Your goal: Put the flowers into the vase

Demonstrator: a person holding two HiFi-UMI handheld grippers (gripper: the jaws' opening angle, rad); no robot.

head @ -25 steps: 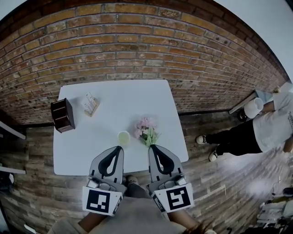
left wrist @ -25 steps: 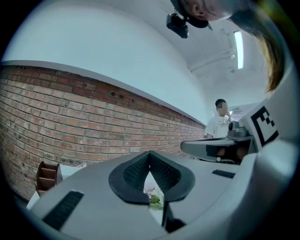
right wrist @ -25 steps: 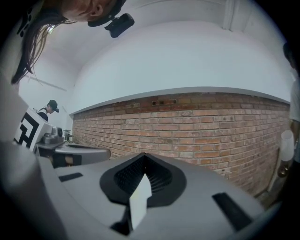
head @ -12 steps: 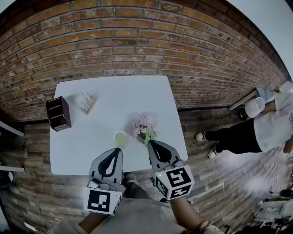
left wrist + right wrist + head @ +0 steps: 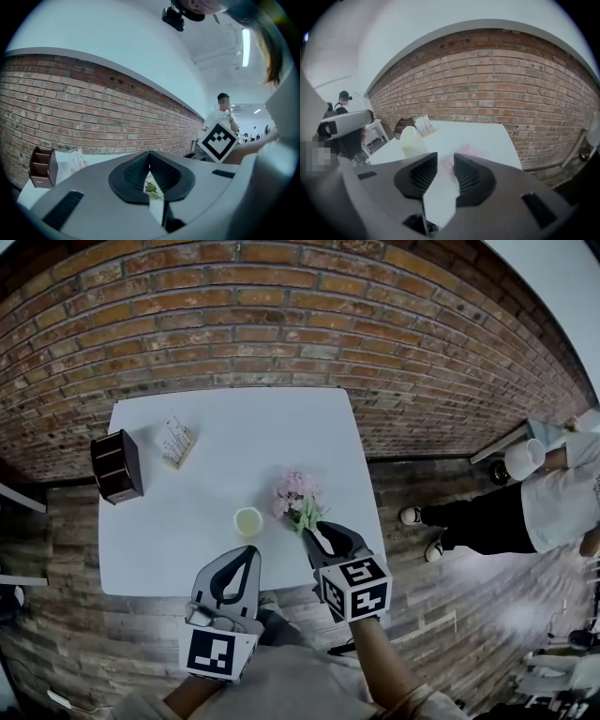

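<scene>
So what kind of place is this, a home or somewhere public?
Probably a cafe or shared lounge, not certain: a plain white table beside a bare brick wall, a card stand and small wooden box on it, and a person standing nearby.

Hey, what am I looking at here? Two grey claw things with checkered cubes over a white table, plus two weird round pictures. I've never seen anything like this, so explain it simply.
There is no robot here. A person holds two hand-held grippers, each with a pair of jaws and a marker cube. The top-down picture comes from a camera on that person's head. The other two come from cameras riding on each gripper, looking along its jaws.

On the white table are pink flowers, a pale green vase, a brown wooden box and a small card stand.

The left gripper is shut and empty. The right gripper is opening its jaws towards the flowers and holds nothing yet. A bystander stands off to the right.
</scene>
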